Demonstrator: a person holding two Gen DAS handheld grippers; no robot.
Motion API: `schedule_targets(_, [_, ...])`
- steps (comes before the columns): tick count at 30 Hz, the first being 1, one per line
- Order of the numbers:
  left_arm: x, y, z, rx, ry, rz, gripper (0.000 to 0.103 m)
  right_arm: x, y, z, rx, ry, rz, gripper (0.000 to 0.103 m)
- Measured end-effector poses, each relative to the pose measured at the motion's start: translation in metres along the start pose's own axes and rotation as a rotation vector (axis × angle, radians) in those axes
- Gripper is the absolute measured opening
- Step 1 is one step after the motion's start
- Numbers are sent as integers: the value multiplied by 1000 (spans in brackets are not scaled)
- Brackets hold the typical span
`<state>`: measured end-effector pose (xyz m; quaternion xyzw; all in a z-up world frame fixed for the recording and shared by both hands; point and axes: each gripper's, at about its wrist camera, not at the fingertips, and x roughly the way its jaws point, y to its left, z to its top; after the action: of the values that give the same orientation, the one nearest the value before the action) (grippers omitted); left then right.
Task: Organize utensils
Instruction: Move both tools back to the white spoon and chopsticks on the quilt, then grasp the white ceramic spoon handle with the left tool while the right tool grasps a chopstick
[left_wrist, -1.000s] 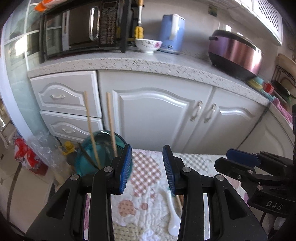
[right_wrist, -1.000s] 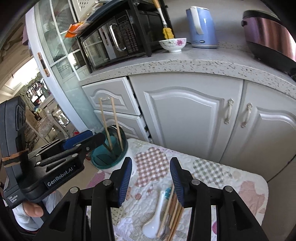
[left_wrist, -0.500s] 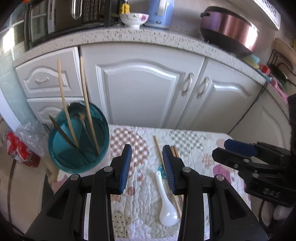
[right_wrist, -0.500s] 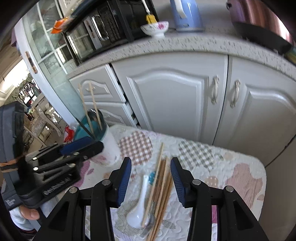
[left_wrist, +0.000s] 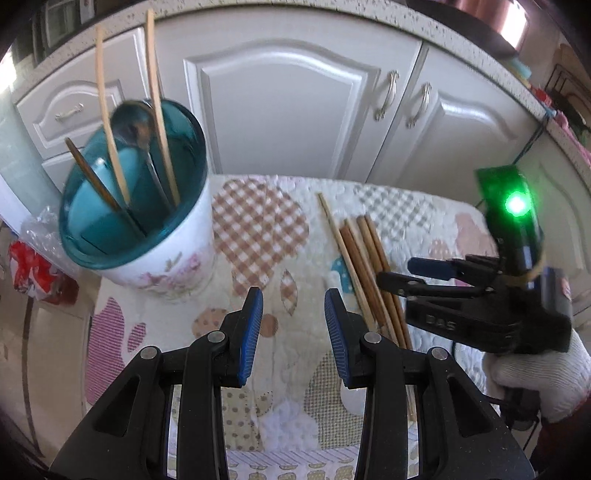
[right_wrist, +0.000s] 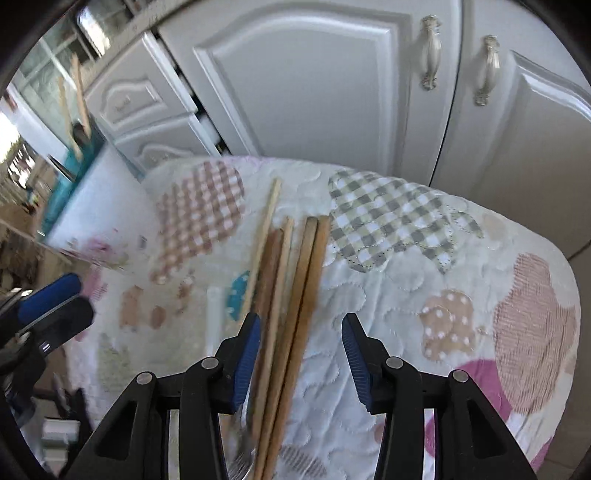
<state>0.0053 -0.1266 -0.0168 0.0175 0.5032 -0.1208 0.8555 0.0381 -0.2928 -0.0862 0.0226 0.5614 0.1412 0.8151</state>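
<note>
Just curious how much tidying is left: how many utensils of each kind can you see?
Chopsticks on the cloth: 5, as far as the blur allows
White spoon on the cloth: 1
Chopsticks in the cup: 3
Metal spoon in the cup: 1
Total: 10

Matt wooden chopsticks (right_wrist: 295, 295) are seen on a soft quilted cloth (right_wrist: 406, 280) ahead of ribbed blue plastic pads (right_wrist: 245, 354), while a glossy ceramic holder (left_wrist: 162, 254) with a translucent teal plastic insert is seen left of the jaws.
</note>
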Motion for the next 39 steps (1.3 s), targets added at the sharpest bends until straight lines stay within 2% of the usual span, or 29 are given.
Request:
schedule_targets(2, [6, 1, 0, -1, 12, -2, 34, 10, 0, -1, -24, 31, -9, 44])
schedule_targets(5, [19, 3, -1, -7, 52, -22, 34, 8, -6, -6, -44, 27, -10, 44])
schedule_targets(11, [49, -4, 1, -5, 119, -64, 34, -16, -51, -19, 36, 32, -32, 44])
schedule_targets(14, [63, -8, 4, 6, 138, -64, 34, -23, -68, -20, 89, 16, -14, 44])
schedule_targets(20, [79, -8, 11, -12, 160, -92, 34, -15, -62, 2, 100, 9, 54, 43])
schedule_targets(23, [84, -9, 13, -14, 161, -120, 33, -3, -51, 11, 67, 27, 48, 35])
schedule_targets(29, [94, -14, 17, 6, 177, -161, 33, 5, -52, 21, 60, 41, 63, 29])
schedule_targets(31, [97, -18, 19, 21, 177, -160, 24, 9, -51, 26, 53, 43, 62, 27])
schedule_targets(34, [100, -19, 20, 28, 176, -160, 16, 15, -50, 35, 49, 41, 58, 25])
schedule_targets(36, [100, -19, 20, 34, 178, -163, 15, 18, -49, 40, 48, 39, 56, 20])
schedule_targets(39, [98, -17, 19, 36, 187, -183, 15, 19, -44, 40, -25, 66, -10, 20])
